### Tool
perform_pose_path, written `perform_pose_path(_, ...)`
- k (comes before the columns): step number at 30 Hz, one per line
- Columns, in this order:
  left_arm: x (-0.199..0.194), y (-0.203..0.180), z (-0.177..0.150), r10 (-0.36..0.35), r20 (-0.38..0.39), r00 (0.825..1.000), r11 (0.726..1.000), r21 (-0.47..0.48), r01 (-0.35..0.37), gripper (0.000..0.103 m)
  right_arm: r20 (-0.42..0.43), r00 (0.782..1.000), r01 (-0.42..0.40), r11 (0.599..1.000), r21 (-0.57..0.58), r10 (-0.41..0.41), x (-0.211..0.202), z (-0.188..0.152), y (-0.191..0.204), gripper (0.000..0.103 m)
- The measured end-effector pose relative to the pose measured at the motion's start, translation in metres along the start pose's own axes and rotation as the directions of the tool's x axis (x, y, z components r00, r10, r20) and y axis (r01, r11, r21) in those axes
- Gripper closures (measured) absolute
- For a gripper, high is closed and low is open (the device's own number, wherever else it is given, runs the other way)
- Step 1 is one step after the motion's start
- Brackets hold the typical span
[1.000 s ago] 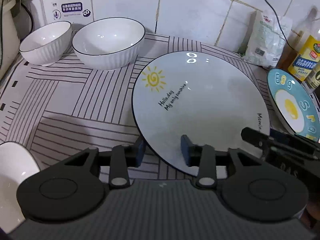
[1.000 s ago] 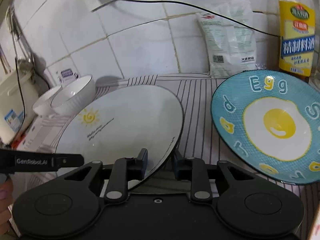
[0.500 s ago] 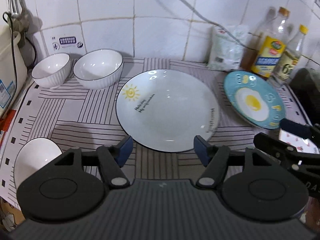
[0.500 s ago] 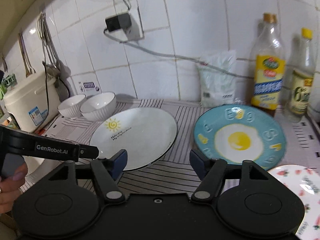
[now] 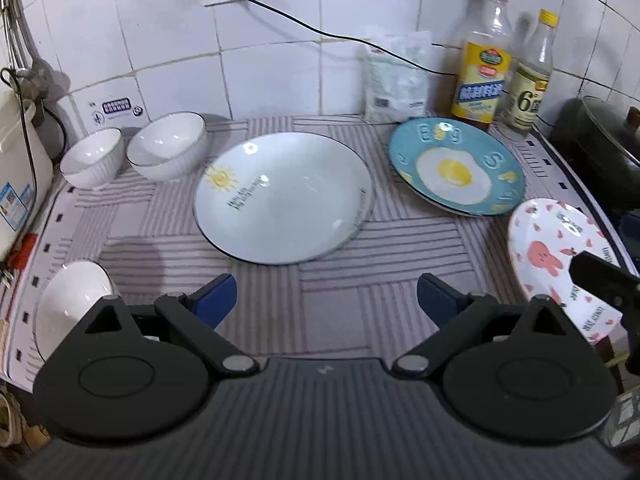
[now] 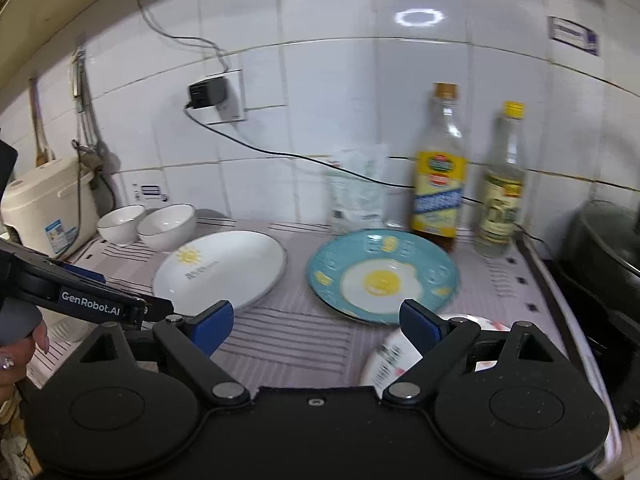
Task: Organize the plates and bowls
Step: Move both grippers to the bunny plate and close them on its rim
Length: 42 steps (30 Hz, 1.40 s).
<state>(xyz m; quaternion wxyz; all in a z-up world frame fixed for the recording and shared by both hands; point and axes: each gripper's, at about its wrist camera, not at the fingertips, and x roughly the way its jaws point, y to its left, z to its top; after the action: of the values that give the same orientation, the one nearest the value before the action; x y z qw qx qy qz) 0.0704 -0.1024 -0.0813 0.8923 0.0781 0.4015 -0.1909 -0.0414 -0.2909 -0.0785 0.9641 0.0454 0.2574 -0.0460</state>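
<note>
A large white sun plate (image 5: 282, 196) (image 6: 218, 268) lies mid-counter on the striped mat (image 5: 340, 304). A blue egg plate (image 5: 456, 166) (image 6: 382, 276) lies to its right. A pink rabbit plate (image 5: 560, 256) (image 6: 394, 354) sits at the front right. Two white bowls (image 5: 166, 146) (image 5: 92, 156) (image 6: 168, 226) stand at the back left, and another white bowl (image 5: 72, 304) at the front left. My left gripper (image 5: 326, 300) is open and empty, raised in front of the sun plate. My right gripper (image 6: 318, 322) is open and empty, above the front edge.
Two bottles (image 5: 482, 72) (image 5: 528, 80) and a white bag (image 5: 396, 76) stand against the tiled wall. A cable (image 5: 320, 32) runs from a wall plug. A rice cooker (image 6: 48, 208) stands at the left, a dark pot (image 5: 600, 140) at the right.
Both grippers let go of the sun plate's rim, opened wide, and pulled back and up. The plate now lies flat on the mat.
</note>
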Motion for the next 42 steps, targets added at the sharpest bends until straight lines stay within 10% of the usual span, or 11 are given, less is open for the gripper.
perform_pose_path(26, 0.002, -0.118, -0.029, -0.068, -0.071, 0.995, 0.988, 0.134, 0.077, 0.002, -0.04, 0.942, 0.334, 0.941, 0.046, -0.332, -0.052, -0.067, -0.079, 0.009)
perform_pose_path(42, 0.071, -0.148, -0.028, -0.082, -0.075, 0.994, 0.982, 0.164, 0.093, 0.009, 0.016, 0.958, 0.269, 0.917, 0.296, -0.286, -0.005, -0.112, -0.137, 0.017)
